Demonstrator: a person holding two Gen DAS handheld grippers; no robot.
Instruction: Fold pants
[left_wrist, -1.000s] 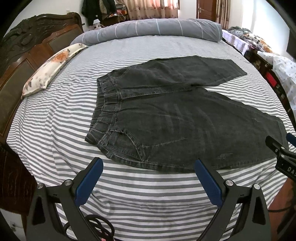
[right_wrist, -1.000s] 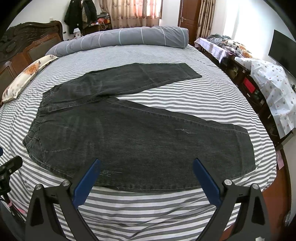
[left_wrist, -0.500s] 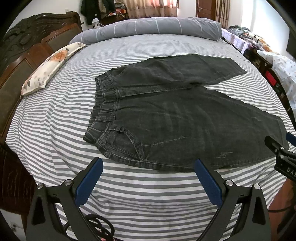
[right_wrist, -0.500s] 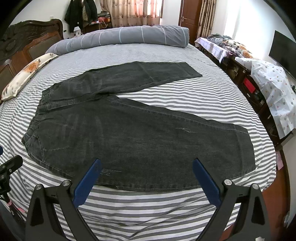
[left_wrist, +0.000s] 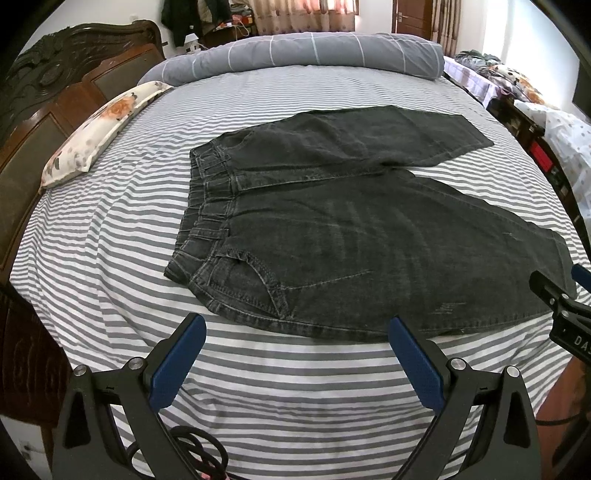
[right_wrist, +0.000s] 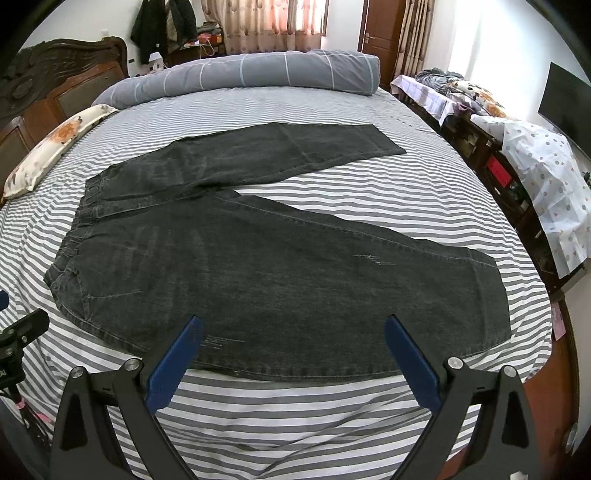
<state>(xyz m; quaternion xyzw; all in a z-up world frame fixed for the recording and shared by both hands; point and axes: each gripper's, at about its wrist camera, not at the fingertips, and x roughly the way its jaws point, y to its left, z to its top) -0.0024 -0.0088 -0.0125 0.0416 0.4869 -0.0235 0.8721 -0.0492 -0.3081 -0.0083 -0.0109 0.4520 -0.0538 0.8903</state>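
Dark grey jeans (left_wrist: 332, 229) lie flat on the striped bed, waistband to the left, both legs spread apart in a V toward the right; they also show in the right wrist view (right_wrist: 280, 266). My left gripper (left_wrist: 297, 328) is open and empty, hovering near the front hem by the waistband pocket. My right gripper (right_wrist: 293, 330) is open and empty, above the near leg's front edge. The right gripper's tip also shows in the left wrist view (left_wrist: 554, 295) at the far right edge.
A grey-and-white striped sheet (left_wrist: 110, 258) covers the bed. A rolled grey duvet (left_wrist: 295, 51) lies along the far edge. A floral pillow (left_wrist: 99, 129) rests by the carved wooden headboard (left_wrist: 55, 96) at left. Cluttered furniture (right_wrist: 517, 147) stands along the right side.
Both grippers have edged slightly forward toward the jeans, which sit a little higher in view. The jeans have not moved and both grippers stay open.
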